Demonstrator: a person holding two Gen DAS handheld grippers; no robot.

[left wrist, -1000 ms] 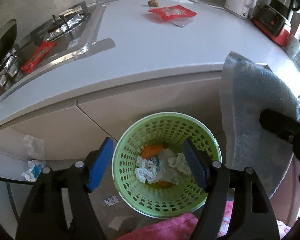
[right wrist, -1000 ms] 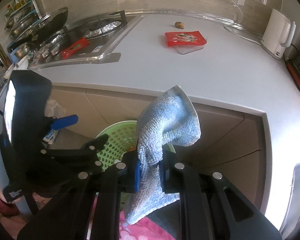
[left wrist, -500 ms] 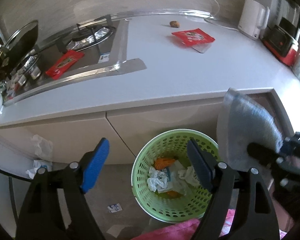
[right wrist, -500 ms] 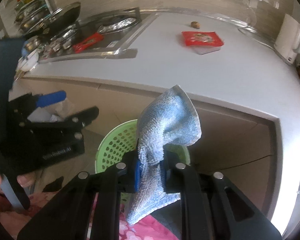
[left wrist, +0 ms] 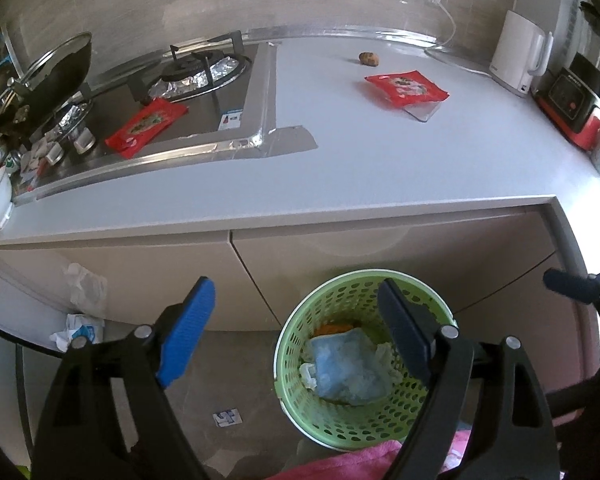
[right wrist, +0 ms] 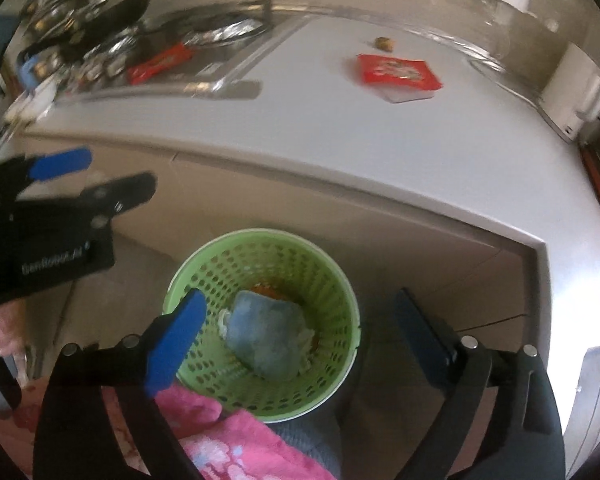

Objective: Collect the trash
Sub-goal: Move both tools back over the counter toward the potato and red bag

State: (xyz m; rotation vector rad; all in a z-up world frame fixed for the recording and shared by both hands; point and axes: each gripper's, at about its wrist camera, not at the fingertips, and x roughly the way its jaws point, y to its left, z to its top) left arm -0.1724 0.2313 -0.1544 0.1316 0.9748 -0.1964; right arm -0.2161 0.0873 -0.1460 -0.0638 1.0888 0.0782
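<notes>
Two hand-held grippers over one kitchen scene, entered by size. Counter (left wrist: 380,168): pale, smooth, L-shaped, running along a tiled wall; cabinet fronts below, grey floor beneath. Gas hob (left wrist: 196,76): set into the counter at left, burners lined with foil. Green perforated bin (left wrist: 332,428): on the floor against the cabinets, holding a blue cloth (left wrist: 348,372) atop crumpled paper and something orange. White kettle (left wrist: 520,60): far right of counter. Left hand-held gripper (left wrist: 296,336): jaws opening, nothing between them, hovering beside and over the bin. Right hand-held gripper (right wrist: 300,336): jaws opening wide above the bin, the cloth lying clear below them. Red snack wrapper (left wrist: 406,88): flat on the counter beside a clear plastic piece; probably light, crinkly and slippery, best pinched at a raised edge. Second red wrapper (left wrist: 146,122): on the hob, likely the same handling. Crumpled tissues (left wrist: 84,312): on the floor left of the bin, soft and easily squeezed. Small brown lump (left wrist: 369,58): near the back wall, nature unclear.
</notes>
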